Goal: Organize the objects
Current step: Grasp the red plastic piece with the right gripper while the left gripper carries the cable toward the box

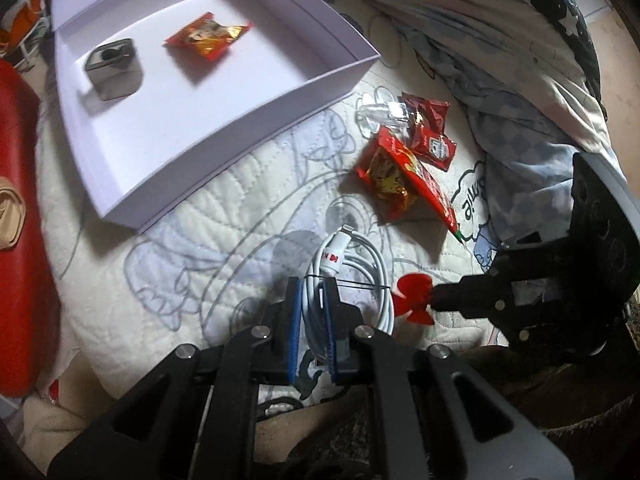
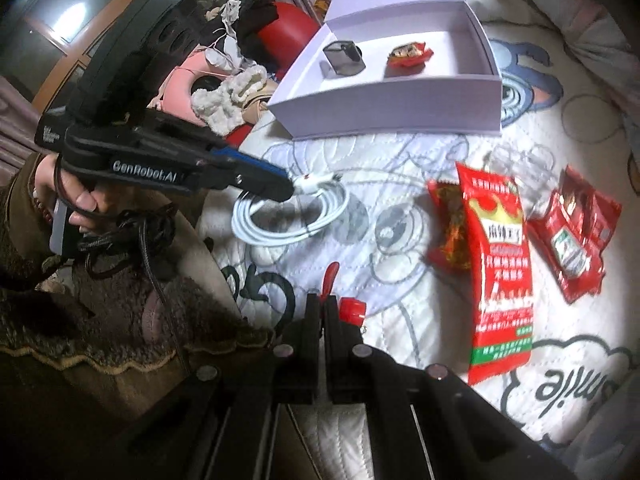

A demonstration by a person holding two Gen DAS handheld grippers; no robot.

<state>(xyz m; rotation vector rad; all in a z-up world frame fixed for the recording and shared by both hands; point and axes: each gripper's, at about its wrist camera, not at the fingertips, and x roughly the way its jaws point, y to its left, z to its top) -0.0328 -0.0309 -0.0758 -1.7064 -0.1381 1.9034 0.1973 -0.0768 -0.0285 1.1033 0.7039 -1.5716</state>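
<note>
Left wrist view: left gripper (image 1: 311,300) clenched on coiled white cable (image 1: 360,276) over quilt (image 1: 208,216); right gripper (image 2: 322,304) pinching red fan (image 2: 334,292). Next, probably: carry both into white box (image 1: 280,92), release.

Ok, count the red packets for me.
4, maybe 5: one packet in the white box; on the quilt, a small snack packet, a tall packet overlapping it, and a dark red sachet, possibly two overlapped.

"GenRobot.AI" on left hand-held gripper (image 2: 280,188), seemingly "smile" printed on quilt (image 2: 400,248)
</note>
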